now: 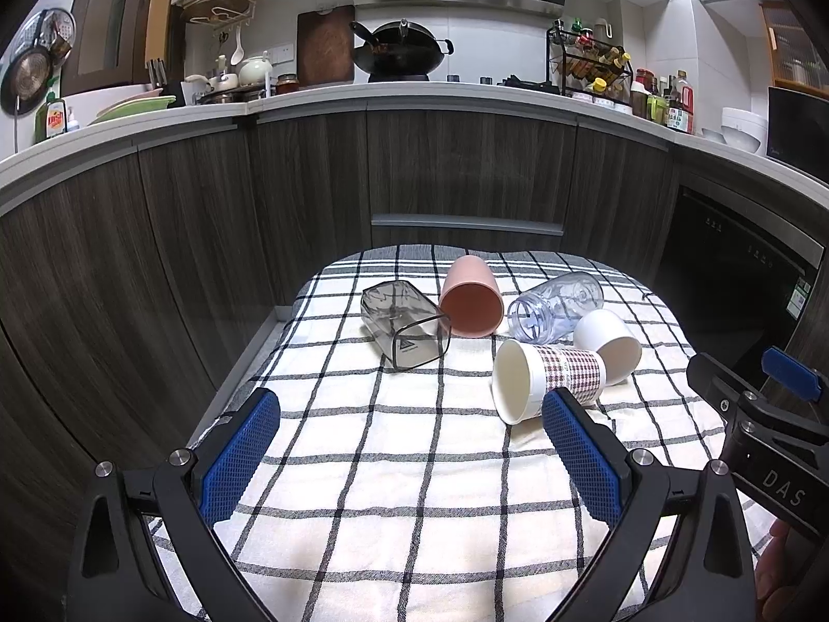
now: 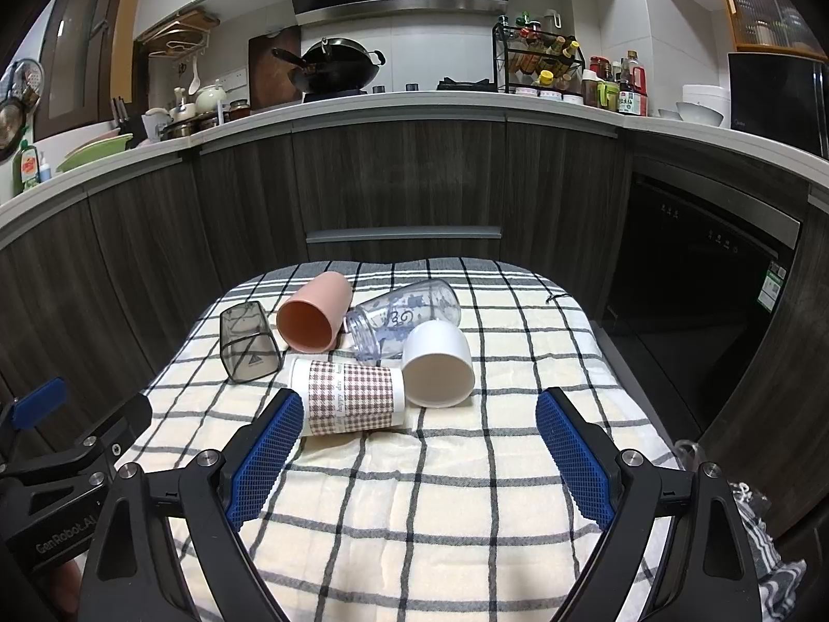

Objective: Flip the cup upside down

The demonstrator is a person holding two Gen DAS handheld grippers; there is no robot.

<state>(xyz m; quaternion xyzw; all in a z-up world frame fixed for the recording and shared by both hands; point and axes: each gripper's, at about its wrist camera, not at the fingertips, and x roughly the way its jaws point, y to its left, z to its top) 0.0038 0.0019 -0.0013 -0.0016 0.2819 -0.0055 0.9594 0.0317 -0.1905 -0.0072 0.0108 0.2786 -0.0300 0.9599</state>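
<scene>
Both grippers, left (image 1: 409, 427) and right (image 2: 419, 430), gape; houndstooth cup (image 2: 349, 396) lies sideways just ahead.

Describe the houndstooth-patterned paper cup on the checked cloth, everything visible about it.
The houndstooth cup looks like a paper cup: white body with a wide brown-and-white houndstooth band carrying small lettering, white rolled rim, plain white inside. It lies on its side on the checked cloth, nearest of the five cups to both grippers, mouth toward the left gripper's side. Its base end meets or nearly meets the white cup. No gripper touches it; in the right wrist view a blue pad overlaps its mouth end.
</scene>
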